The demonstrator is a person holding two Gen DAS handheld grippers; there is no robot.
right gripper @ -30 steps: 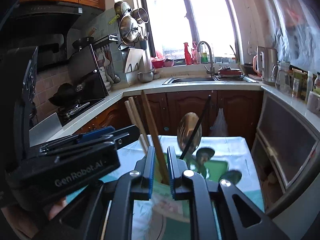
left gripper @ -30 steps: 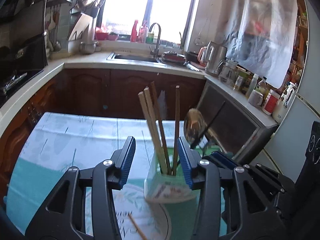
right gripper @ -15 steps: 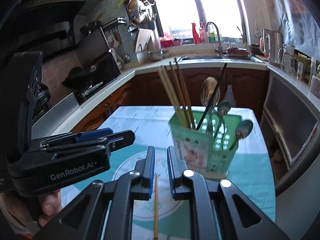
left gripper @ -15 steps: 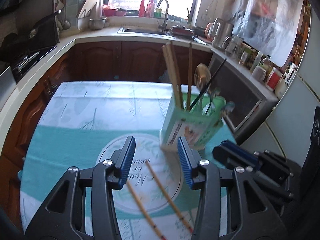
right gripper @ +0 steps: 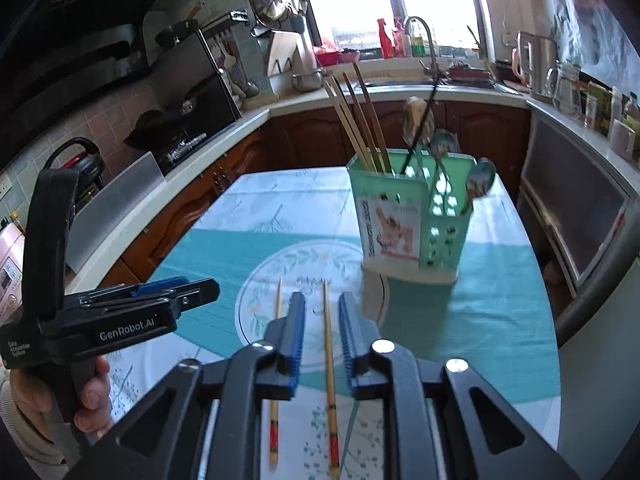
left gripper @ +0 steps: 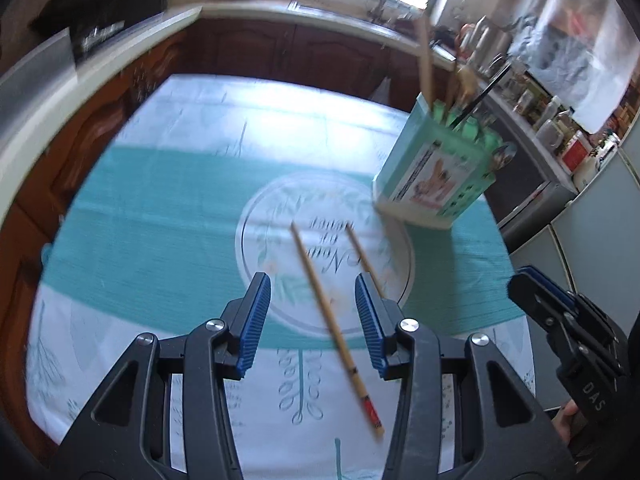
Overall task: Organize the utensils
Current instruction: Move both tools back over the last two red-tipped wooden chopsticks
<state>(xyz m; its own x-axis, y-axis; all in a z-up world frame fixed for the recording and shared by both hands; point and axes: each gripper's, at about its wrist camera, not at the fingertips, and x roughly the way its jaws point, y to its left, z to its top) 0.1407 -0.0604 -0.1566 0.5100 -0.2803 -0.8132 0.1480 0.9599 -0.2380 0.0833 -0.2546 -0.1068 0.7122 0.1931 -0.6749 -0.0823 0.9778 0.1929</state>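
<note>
Chopsticks, two loose: both lie flat on the tabletop [right gripper: 248, 208], on its teal and white printed cloth, roughly parallel, thin tips toward the far side on the round printed medallion, red-banded butt ends near. Left chopstick [left gripper: 332, 320], also [right gripper: 276, 360]; right chopstick [right gripper: 329, 360], also [left gripper: 362, 258].

Utensil holder [right gripper: 404, 224], also [left gripper: 436, 172]: green plastic caddy with a picture label, upright on the tabletop, far and right of the loose pair, apart from them. Contents: several wooden chopsticks [right gripper: 360, 120] in the left compartment, spoons [right gripper: 480, 178] and one dark thin utensil in the others.

Left tool [left gripper: 312, 320]: jaws spread wide, gripping nothing, hanging over the left chopstick, which runs diagonally between the blue pads [left gripper: 254, 320] in this view; contact cannot be told. The view is blurred.

Right tool [right gripper: 322, 336]: jaws have just been opening, now parted by a narrow gap, with the right chopstick lined up between them on the cloth, not pinched.

A hand [right gripper: 86, 396] grips the left tool's handle at the near left.
</note>
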